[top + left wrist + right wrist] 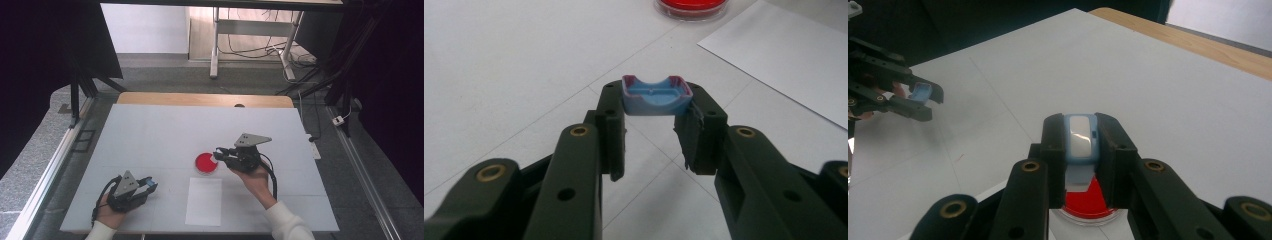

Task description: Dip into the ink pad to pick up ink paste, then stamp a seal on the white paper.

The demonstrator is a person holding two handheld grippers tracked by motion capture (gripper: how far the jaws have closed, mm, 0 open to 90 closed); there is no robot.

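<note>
White table [150, 135], dark floor around. Left gripper [150, 186] low near front-left edge, fingers [610, 117] clamped on blue cap [656, 96]. White paper sheet [204, 201] to its right. Right gripper [218, 153] fingers [1055, 145] clamped on blue-white piece [1080, 137], just above red petri dish [206, 163].

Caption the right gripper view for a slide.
Right hand-held gripper clamps a blue-and-white piece above a red dish; left hand-held gripper holds a blue cap.
</note>
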